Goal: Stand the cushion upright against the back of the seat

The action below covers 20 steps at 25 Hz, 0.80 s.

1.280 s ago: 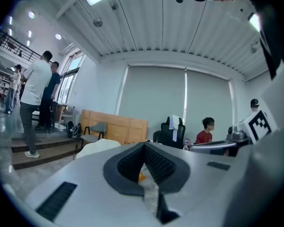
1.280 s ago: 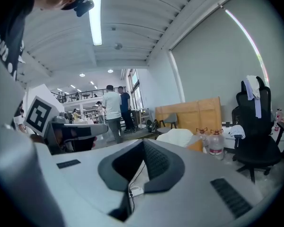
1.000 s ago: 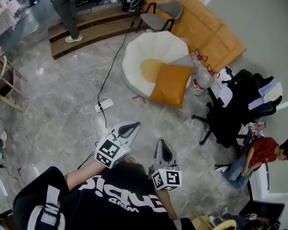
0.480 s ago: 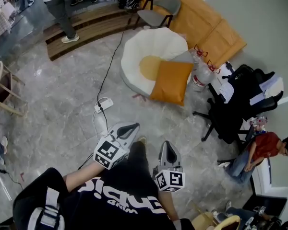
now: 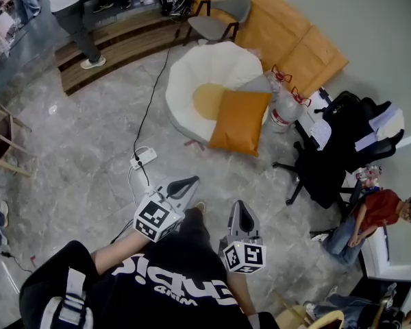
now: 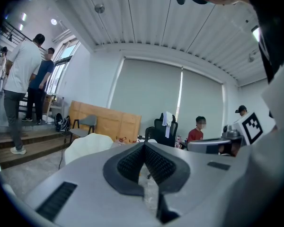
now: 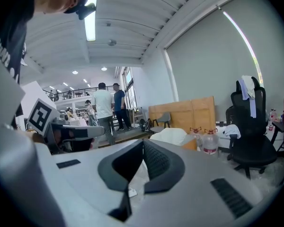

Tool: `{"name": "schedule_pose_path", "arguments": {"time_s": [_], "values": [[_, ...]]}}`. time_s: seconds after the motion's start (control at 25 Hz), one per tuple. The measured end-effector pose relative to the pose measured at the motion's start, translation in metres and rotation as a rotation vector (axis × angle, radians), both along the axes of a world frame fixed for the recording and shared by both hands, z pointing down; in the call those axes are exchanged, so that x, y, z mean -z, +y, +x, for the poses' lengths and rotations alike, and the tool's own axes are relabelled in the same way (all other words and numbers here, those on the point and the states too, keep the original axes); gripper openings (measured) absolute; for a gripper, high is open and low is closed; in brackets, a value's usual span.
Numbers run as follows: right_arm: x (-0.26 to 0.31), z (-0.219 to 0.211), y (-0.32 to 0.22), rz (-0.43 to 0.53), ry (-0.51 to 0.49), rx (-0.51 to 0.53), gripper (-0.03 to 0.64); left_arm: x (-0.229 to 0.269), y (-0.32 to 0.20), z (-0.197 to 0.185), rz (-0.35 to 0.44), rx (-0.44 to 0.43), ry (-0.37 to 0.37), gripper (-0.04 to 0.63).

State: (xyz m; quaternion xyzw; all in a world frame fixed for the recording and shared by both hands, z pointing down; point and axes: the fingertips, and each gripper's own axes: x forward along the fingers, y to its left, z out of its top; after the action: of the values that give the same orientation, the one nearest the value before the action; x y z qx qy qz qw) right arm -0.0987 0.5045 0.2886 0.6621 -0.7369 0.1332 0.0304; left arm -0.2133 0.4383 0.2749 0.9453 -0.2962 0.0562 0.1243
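Two clenched, empty tools: left gripper (image 5: 187,182), right gripper (image 5: 238,209). We've stepped a bit closer; orange cushion (image 5: 240,120) still lies at the front of the white seat (image 5: 192,74), upper centre, not yet in reach.

Floor (image 5: 75,149): seat (image 5: 216,64), probably power strip (image 5: 143,159)

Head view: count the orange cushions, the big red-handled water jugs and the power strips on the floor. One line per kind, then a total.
orange cushion: 1
water jugs: 2
power strip: 1
Total: 4
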Motion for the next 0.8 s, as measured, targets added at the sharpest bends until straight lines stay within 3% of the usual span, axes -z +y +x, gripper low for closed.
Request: {"name": "schedule_pose_path", "arguments": {"time_s": [0.44,0.8], "values": [[-0.013,0.048,-0.058,-0.030,-0.009,-0.012,0.022,-0.017,-0.065,0.053,-0.022,-0.022,-0.022,0.009],[-0.006,0.106,-0.114,-0.015,-0.025,0.015,0.021,-0.004,-0.130,0.115,0.012,-0.008,-0.031,0.009]]}}
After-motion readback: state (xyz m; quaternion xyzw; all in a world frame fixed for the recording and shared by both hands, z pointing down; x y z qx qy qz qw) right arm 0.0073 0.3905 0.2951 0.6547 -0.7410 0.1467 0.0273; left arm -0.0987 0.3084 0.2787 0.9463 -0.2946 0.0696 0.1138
